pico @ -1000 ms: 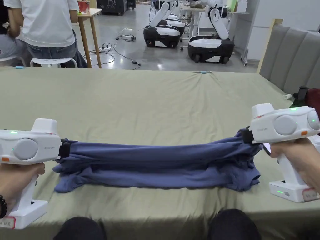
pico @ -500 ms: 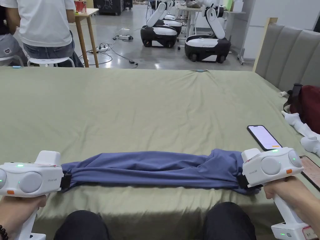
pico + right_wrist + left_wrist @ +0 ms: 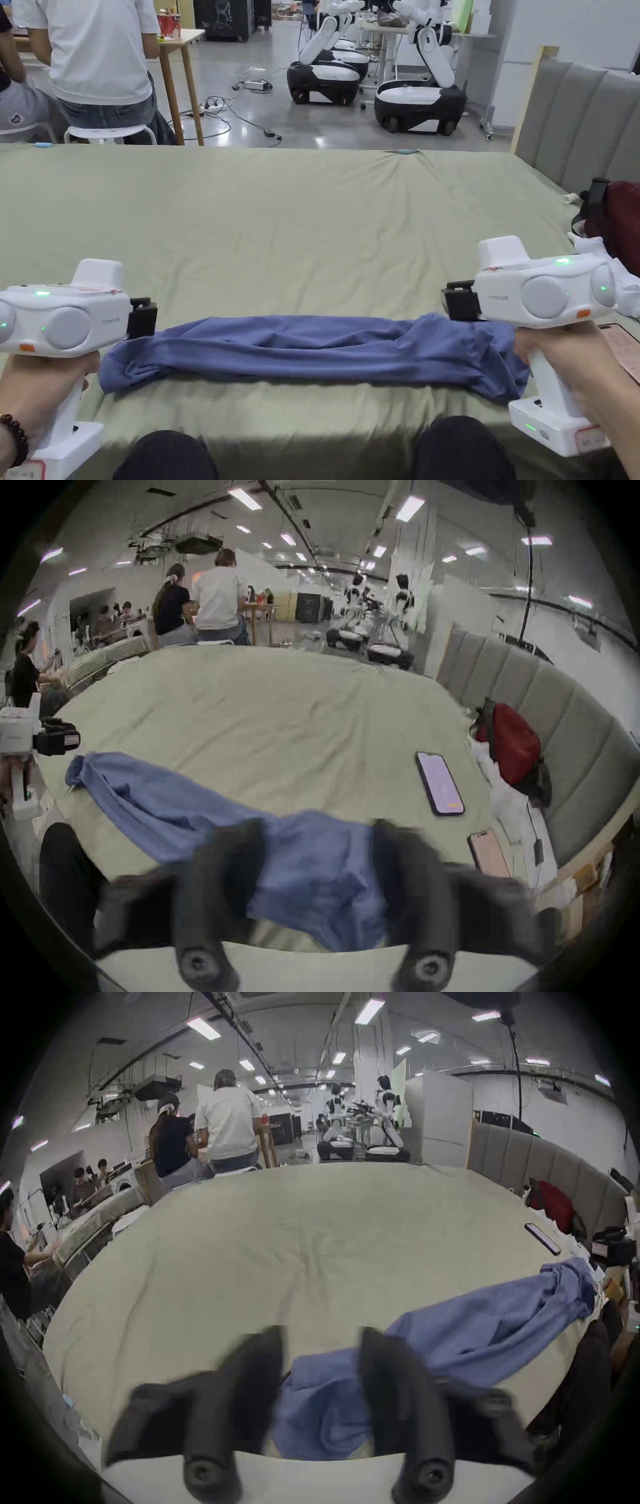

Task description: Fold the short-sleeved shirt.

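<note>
the soft, light shirt [image 3: 312, 347] lies limp between both gaping grippers [image 3: 145, 319] [image 3: 455, 301]; best pinched at its ends.

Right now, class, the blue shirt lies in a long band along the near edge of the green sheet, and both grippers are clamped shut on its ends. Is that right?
Not quite. The blue shirt does lie in a long band along the near edge of the green sheet, but both grippers are open. The left gripper in its own view and the right gripper in its own view have jaws spread apart, with cloth loose between them.
</note>
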